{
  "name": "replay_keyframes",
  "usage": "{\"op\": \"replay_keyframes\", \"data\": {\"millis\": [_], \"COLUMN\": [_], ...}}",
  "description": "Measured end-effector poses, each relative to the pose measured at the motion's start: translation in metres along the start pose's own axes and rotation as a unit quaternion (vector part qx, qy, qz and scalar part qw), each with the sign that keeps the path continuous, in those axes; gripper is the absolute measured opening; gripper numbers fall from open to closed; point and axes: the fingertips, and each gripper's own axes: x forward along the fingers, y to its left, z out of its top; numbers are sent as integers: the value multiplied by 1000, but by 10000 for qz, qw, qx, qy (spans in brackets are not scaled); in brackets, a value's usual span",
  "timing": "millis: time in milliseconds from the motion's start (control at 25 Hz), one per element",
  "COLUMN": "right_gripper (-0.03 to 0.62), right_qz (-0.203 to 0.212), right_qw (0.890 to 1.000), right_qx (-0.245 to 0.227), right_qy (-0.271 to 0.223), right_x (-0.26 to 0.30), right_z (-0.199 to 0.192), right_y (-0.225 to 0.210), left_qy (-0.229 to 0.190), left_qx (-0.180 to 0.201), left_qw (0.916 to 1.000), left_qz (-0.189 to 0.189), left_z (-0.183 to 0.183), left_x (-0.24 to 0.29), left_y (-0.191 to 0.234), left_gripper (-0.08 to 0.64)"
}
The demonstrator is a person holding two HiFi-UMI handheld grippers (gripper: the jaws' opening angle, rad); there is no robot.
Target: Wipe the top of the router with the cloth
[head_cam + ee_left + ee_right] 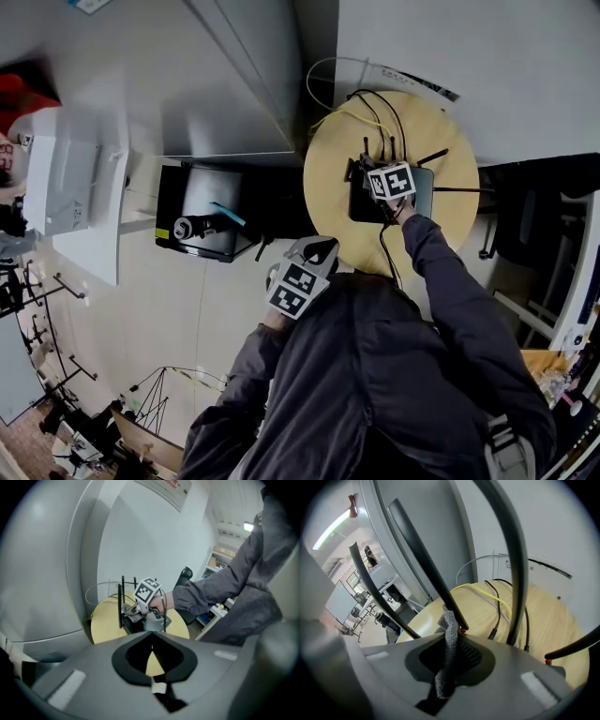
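Head view: my right claw (391,183) is down on the router (424,192) in the middle of the round surface (328,178), and my left claw (300,281) hangs by my chest. Left gripper view: jaws together, nothing held. Right gripper view: jaws clamped on the cloth (449,653) among the antennas (423,555). Wiping looks under way, but I can't judge how much is covered.

1. A round, pale wooden table (328,187) stands against a grey wall (450,37).
2. Left of the table's edge, a black case (211,192) sits on the pale floor (169,319).
3. A black chair (530,211) stands beyond the table's right edge.
4. A ceiling strip light (333,527) glows in the room beyond.
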Motion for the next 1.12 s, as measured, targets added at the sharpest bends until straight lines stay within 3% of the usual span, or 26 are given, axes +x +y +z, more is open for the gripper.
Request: {"op": "replay_keyframes", "data": {"millis": [240,600,1120], "right_gripper": [31,31,31], "right_qz": [6,-196,-831], "right_qw": [9999,9986,9944], "right_qx": [131,460,639], "right_qy": [-71,-169,-164], "right_x": [-19,-58,-83], "right_z": [-14,-49,-68], "right_y": [-32,-103,-149], "left_qy": [36,223,267], "left_qx": [-26,266,442], "left_qw": [9999,9993,9985], "left_qz": [102,-117,-189], "left_z": [10,28,34], "left_x": [17,57,66], "left_y": [-12,-52,-63], "left_gripper": [0,0,0]}}
